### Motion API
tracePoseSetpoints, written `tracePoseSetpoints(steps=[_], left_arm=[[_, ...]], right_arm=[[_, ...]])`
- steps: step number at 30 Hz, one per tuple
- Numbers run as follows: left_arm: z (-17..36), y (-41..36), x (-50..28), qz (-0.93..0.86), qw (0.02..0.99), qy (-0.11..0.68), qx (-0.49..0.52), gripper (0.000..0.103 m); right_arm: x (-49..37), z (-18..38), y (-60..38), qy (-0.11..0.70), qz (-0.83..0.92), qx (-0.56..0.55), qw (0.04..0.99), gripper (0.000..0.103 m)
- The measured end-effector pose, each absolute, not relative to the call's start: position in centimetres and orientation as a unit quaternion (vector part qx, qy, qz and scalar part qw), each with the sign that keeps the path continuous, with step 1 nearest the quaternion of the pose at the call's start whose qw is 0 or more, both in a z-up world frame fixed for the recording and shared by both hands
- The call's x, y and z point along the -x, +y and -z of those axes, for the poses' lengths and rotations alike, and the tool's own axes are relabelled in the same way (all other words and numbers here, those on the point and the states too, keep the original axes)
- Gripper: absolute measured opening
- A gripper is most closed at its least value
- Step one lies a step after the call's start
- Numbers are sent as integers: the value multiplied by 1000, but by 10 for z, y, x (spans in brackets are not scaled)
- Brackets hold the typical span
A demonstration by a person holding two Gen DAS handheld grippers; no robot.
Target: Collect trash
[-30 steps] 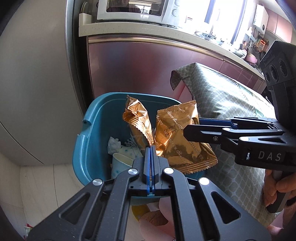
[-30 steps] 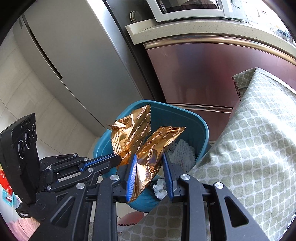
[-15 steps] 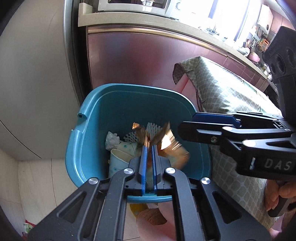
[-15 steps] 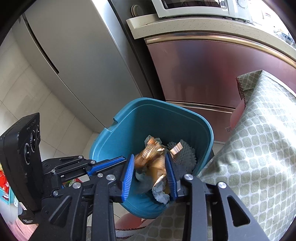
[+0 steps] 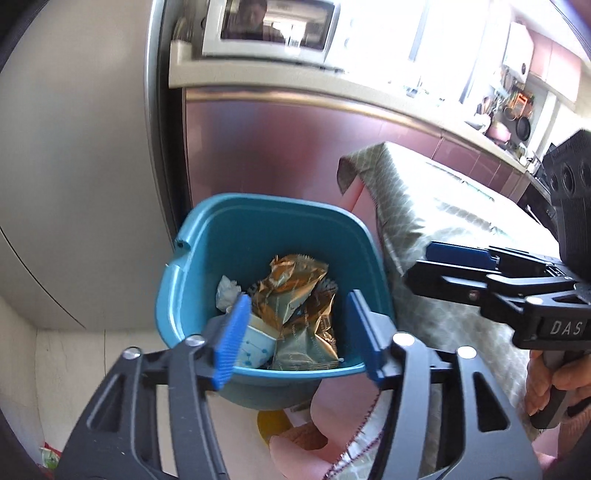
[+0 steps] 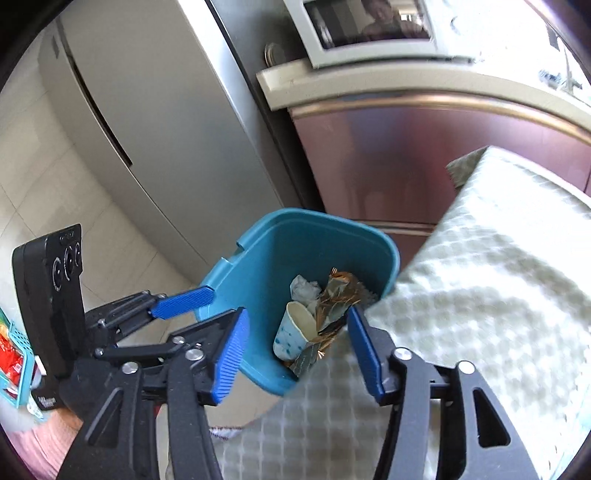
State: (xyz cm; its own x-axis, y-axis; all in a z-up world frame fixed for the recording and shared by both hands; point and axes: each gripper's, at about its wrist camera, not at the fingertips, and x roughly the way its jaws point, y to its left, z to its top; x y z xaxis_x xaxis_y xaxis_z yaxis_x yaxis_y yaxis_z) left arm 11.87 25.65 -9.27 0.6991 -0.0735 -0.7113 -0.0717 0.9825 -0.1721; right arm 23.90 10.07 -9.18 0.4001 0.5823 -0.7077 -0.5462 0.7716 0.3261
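Note:
A teal bin (image 5: 192,258) (image 6: 258,266) stands on the floor beside the table. Two gold snack wrappers (image 5: 295,291) (image 6: 336,295) lie inside it, on a paper cup (image 5: 255,343) (image 6: 295,328) and crumpled tissue (image 5: 227,291) (image 6: 304,288). My left gripper (image 5: 295,332) hovers above the bin's near rim, its jaws opening with nothing pinched between the blue pads. My right gripper (image 6: 295,343) hangs over the bin's near side, its jaws also opening and empty. Each gripper shows at the edge of the other's view.
A table under a green patterned cloth (image 5: 436,221) (image 6: 480,295) stands right of the bin. A grey fridge (image 5: 74,147) and a maroon cabinet (image 5: 277,147) with a microwave (image 5: 266,33) rise behind. A yellow object (image 5: 273,424) lies on the floor below the bin.
Both grippers let go of their gold wrappers, which dropped into the teal bin. Both sets of jaws have spread wide and the grippers have drawn back slightly.

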Motion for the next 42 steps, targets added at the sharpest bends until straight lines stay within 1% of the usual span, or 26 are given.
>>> tracePoseSetpoints(steps=[2, 4, 6, 7, 8, 10, 11, 15, 20, 28, 35, 42], left_arm=[[84, 253, -109, -2, 925, 369, 89, 71], [77, 250, -99, 1, 932, 354, 83, 76], [69, 244, -87, -3, 940, 332, 78, 95], [64, 243, -81, -4, 944, 320, 77, 97], [60, 240, -75, -4, 948, 309, 73, 97], [52, 231, -65, -5, 954, 292, 63, 97], [49, 226, -61, -10, 957, 285, 57, 97], [40, 209, -43, -18, 963, 264, 47, 97], [29, 193, -20, -23, 973, 225, 57, 97], [11, 156, 15, -33, 984, 171, 34, 97], [2, 125, 38, -33, 987, 154, 20, 97], [-2, 114, 46, -26, 988, 152, 25, 97]], right_arm=[[-228, 84, 87, 411, -326, -23, 851, 70], [-217, 78, 72, 392, -312, -30, 865, 74], [-206, 72, 55, 377, -299, -36, 876, 78], [-200, 69, 47, 368, -291, -40, 882, 82], [-193, 67, 39, 359, -282, -42, 889, 85], [-180, 63, 27, 343, -266, -41, 900, 87], [-173, 61, 20, 335, -257, -40, 906, 90], [-144, 53, 1, 294, -218, -32, 930, 96], [-108, 48, -23, 257, -182, -27, 949, 96], [-61, 37, -47, 188, -118, -4, 975, 96], [-31, 37, -67, 158, -70, 16, 985, 96], [-12, 31, -87, 140, -46, 0, 989, 96]])
